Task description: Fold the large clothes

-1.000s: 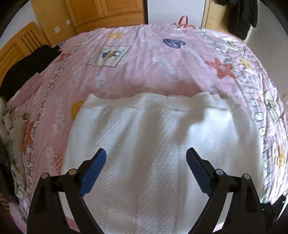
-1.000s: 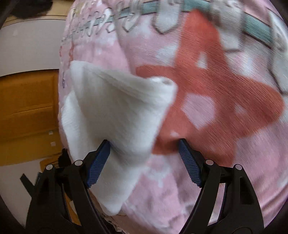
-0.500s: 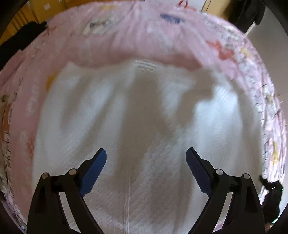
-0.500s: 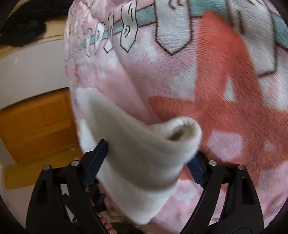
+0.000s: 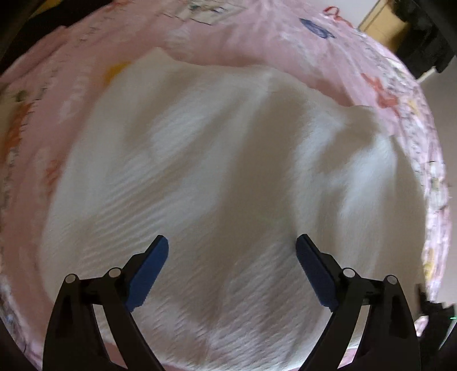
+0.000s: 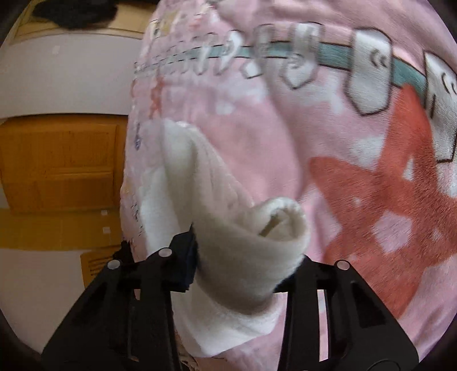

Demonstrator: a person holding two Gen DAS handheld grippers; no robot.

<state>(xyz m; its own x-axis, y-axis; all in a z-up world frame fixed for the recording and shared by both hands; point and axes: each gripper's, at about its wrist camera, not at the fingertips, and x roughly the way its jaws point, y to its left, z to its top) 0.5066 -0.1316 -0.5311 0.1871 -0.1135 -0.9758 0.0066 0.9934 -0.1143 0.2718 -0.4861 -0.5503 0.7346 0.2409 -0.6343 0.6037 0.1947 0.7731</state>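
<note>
A large white textured garment (image 5: 214,157) lies spread on a pink patterned blanket (image 5: 257,37). My left gripper (image 5: 232,251) hangs open just above the garment's middle, pointing steeply down, with nothing between its blue pads. In the right wrist view a rolled corner of the white garment (image 6: 242,237) sits between the jaws of my right gripper (image 6: 242,256). Those jaws are closing, and the left pad (image 6: 187,256) presses into the cloth. The other pad is hidden behind the fold. The corner is lifted off the pink blanket (image 6: 285,128).
The bed's edge drops away on the left of the right wrist view, with a wooden cabinet (image 6: 57,171) and a white wall beyond. Dark clothing (image 5: 422,31) hangs past the bed's far right corner. A dark heap (image 6: 82,11) lies on a ledge.
The left gripper has sunk closer to the white garment, which now fills its view. The right gripper's jaws have drawn together on the garment's rolled corner and raised it slightly.
</note>
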